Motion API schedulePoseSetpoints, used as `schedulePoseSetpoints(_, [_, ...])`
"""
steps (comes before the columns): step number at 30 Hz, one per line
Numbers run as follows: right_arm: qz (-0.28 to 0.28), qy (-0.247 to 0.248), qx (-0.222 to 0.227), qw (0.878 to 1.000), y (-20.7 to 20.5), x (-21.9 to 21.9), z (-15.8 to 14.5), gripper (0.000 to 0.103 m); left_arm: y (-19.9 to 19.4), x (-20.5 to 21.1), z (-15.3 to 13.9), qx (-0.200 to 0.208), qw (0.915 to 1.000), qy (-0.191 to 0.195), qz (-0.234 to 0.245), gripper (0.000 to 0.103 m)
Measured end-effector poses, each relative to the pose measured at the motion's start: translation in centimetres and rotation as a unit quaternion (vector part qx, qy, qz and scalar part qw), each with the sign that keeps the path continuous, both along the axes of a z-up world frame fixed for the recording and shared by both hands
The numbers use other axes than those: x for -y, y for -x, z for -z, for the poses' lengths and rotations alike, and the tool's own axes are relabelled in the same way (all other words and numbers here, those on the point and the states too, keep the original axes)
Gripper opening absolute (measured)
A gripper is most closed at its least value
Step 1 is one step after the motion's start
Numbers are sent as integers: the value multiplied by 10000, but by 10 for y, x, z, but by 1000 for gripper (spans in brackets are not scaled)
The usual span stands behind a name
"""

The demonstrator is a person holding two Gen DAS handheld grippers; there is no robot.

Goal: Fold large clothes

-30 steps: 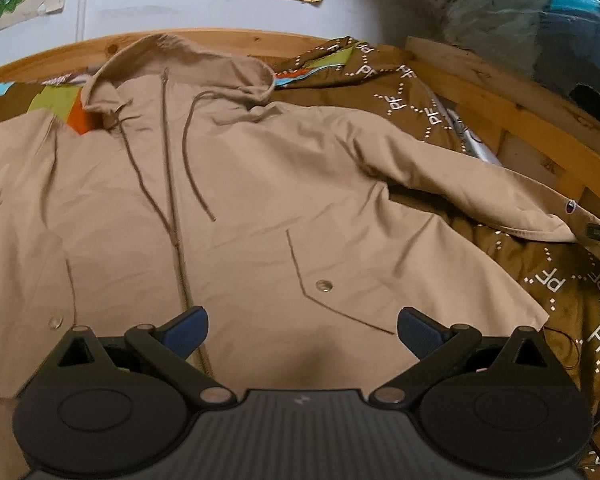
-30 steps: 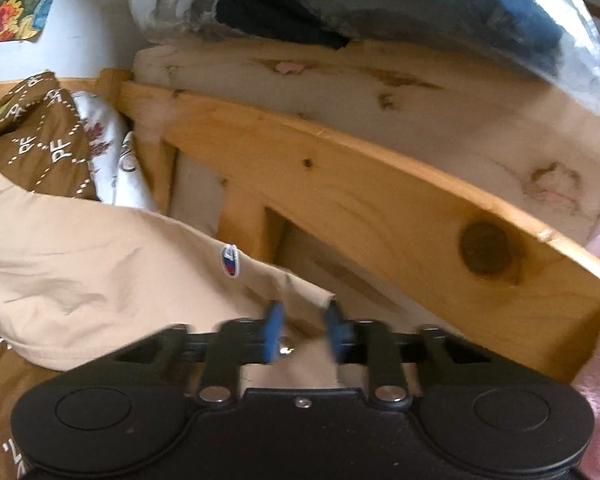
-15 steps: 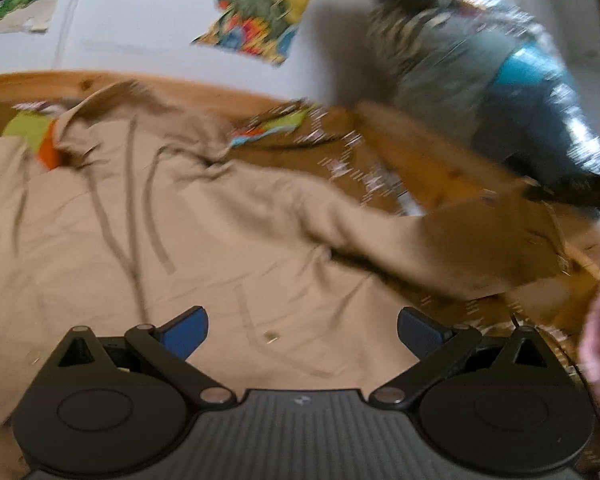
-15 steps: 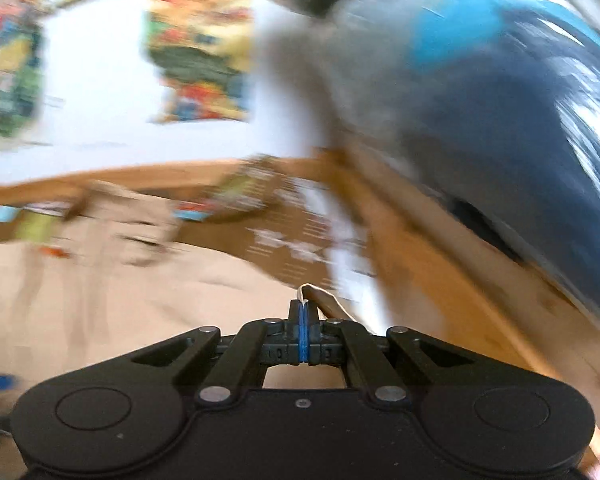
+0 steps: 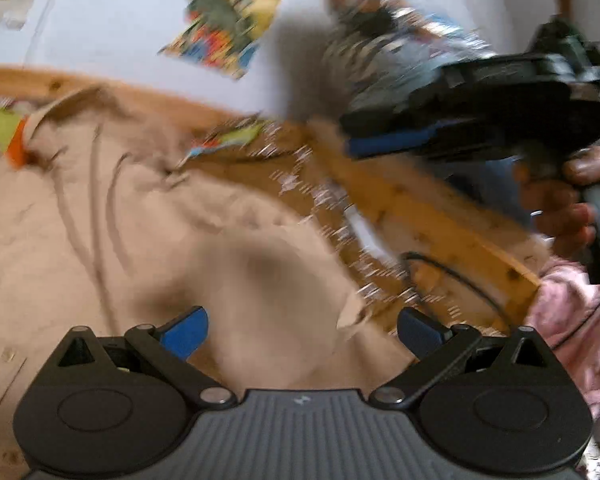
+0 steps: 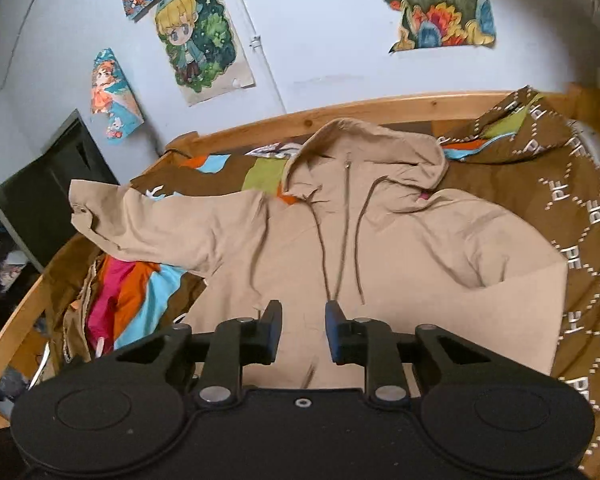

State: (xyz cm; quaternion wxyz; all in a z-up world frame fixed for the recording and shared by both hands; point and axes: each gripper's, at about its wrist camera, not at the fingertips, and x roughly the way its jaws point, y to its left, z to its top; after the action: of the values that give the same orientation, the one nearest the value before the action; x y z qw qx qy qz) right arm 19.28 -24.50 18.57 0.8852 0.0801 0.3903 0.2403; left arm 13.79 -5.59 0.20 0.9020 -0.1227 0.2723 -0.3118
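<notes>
**Right sleeve folded in, right gripper lets go**

The tan jacket (image 6: 380,264) lies face up on the patterned bedspread (image 6: 580,216), hood toward the wooden bed frame (image 6: 400,106). A second ago the right gripper (image 6: 302,332) was at the frame's side rail, closing on the sleeve cuff with the small logo; half a second ago its pads were clenched together on a strip of that cloth as it swung across. Now its fingers stand apart with nothing between them, hanging over the jacket's chest near the drawstrings (image 6: 340,240). The jacket's edge on that side now runs straight, with no sleeve trailing toward the rail, so the sleeve appears to have been folded over the body and dropped; the folded sleeve itself sits mostly below the gripper and cannot be made out clearly.

The other sleeve (image 6: 140,224) is spread out to the far side, its cuff reaching past the bed's corner, so that fold is not yet done.

The left gripper (image 5: 300,330) is spread wide and empty over the lower front of the jacket (image 5: 140,240), as it was in both earlier views. Its picture is badly blurred, but shows the right gripper (image 5: 384,142) raised above the rail in a hand (image 5: 564,204), where a second ago that sleeve lay flat and stretched out. Next, by my reading, comes the outstretched sleeve.
</notes>
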Motion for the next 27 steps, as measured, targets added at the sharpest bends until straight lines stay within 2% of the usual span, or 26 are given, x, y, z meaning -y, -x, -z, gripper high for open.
schedulePoseSetpoints(2, [144,-5,50,9999,-2,8,7,36,-10,-6,14,-258,9994,-83,-206,102])
schedulePoseSetpoints(5, [566,125,105,9983,-5,34,26,45,-32,-12,34,-733,9948,-337,-626,102])
schedulePoseSetpoints(8, [1085,402,202,9931,-7,61,56,50,-58,-16,55,-1126,9899,-286,-818,102])
schedulePoseSetpoints(10, [1461,419,99,9883,-7,82,81,50,-77,-14,63,-1298,9876,-231,-856,100])
schedulePoseSetpoints(12, [1724,344,-152,9843,-9,100,108,50,-95,-10,69,-1254,9879,-322,-853,97])
schedulePoseSetpoints(15, [1839,292,-324,9820,-2,117,135,50,-120,1,76,-1031,9893,-694,-765,94])
schedulePoseSetpoints(18, [1801,407,-280,9824,5,128,149,53,-143,17,85,-965,9874,-1211,-327,89])
schedulePoseSetpoints(20, [1797,506,-211,9822,8,132,156,58,-154,24,92,-1101,9829,-1474,-31,68])
schedulePoseSetpoints(22, [1822,555,-191,9815,10,136,161,59,-160,27,95,-1171,9808,-1553,151,57])
schedulePoseSetpoints(24, [1893,536,-187,9803,11,140,164,59,-161,29,93,-1222,9795,-1593,183,34])
schedulePoseSetpoints(25, [1937,505,-181,9796,12,143,166,59,-162,31,91,-1308,9787,-1566,211,13])
schedulePoseSetpoints(27, [2051,453,-147,9776,12,146,167,59,-159,33,81,-1383,9793,-1477,83,6])
